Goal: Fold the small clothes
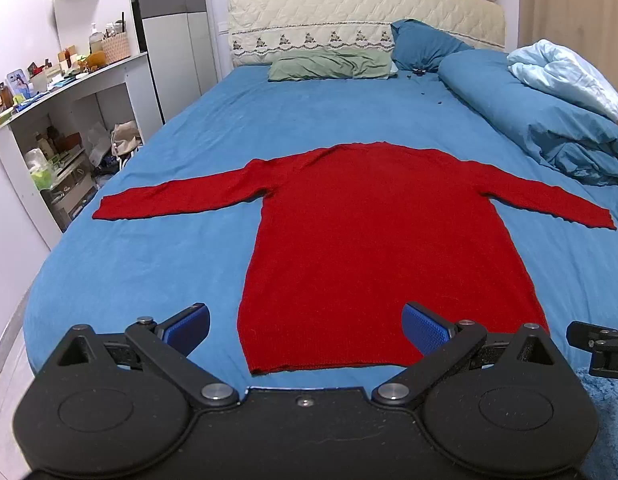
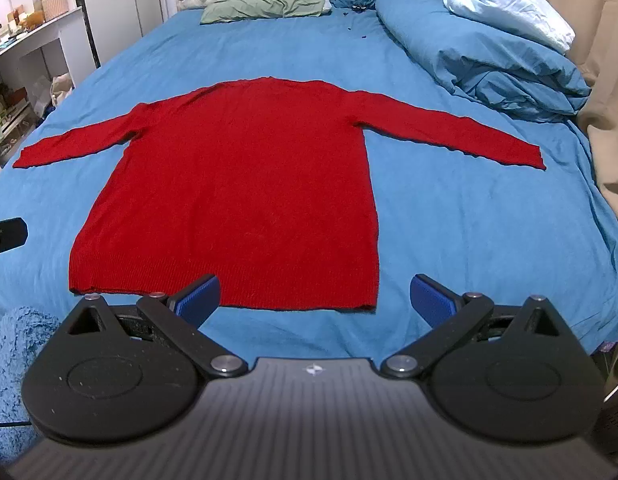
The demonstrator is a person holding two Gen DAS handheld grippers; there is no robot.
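Note:
A red long-sleeved sweater (image 1: 373, 240) (image 2: 245, 184) lies flat on the blue bed sheet (image 1: 157, 256) (image 2: 469, 208), both sleeves spread out to the sides and the hem toward me. My left gripper (image 1: 307, 326) hovers above the hem's left half, wide open, with nothing between its blue pads (image 1: 189, 322). My right gripper (image 2: 315, 298) hovers over the hem's right corner, also wide open and holding nothing. A bit of the right gripper's black body shows at the right edge of the left wrist view.
A rolled blue duvet (image 1: 541, 120) (image 2: 489, 56) with a pale blue blanket lies along the bed's right side. Green pillow (image 1: 333, 65) and blue pillow (image 1: 423, 46) sit at the headboard. White shelves (image 1: 57, 120) with clutter stand left of the bed. A fluffy blue mat (image 2: 13, 360) lies by the bed's foot.

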